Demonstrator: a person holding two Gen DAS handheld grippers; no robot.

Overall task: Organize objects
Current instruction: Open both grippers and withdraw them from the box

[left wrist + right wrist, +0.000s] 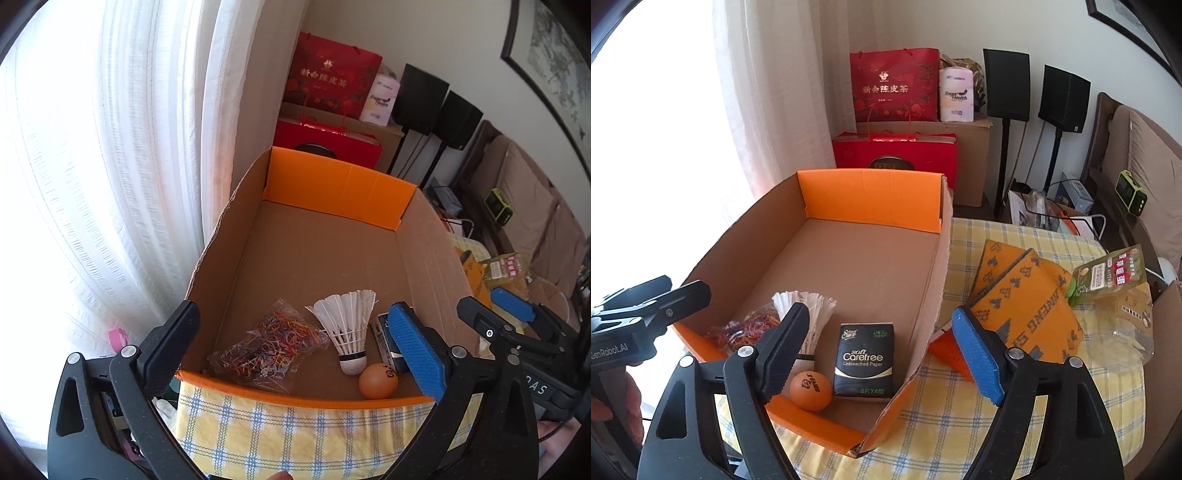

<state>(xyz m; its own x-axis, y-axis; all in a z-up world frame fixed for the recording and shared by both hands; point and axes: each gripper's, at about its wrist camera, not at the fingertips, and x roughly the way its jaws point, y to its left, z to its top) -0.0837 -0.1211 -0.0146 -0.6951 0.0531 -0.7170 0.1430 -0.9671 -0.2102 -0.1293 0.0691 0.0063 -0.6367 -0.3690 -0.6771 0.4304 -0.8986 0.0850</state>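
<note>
An open cardboard box [332,184] with orange end walls stands on a yellow checked cloth [277,428]. At its near end lie a bag of coloured rubber bands [269,347], a white shuttlecock [347,325], an orange ping-pong ball [378,380] and a black tissue pack [864,358]. My left gripper [295,347] hangs open above the box's near wall, nothing between its fingers. My right gripper [879,352] is open over the box's [868,199] near right corner, above the tissue pack and ball [810,391], touching neither. The shuttlecock [812,317] is partly hidden behind its black finger.
Right of the box on the cloth [997,424] lie orange patterned knitwear [1027,306], a green snack packet [1108,277] and a clear plastic bag [1126,325]. White curtains [110,184] hang on the left. Red gift bags [894,85], speakers [1006,85] and a sofa stand behind.
</note>
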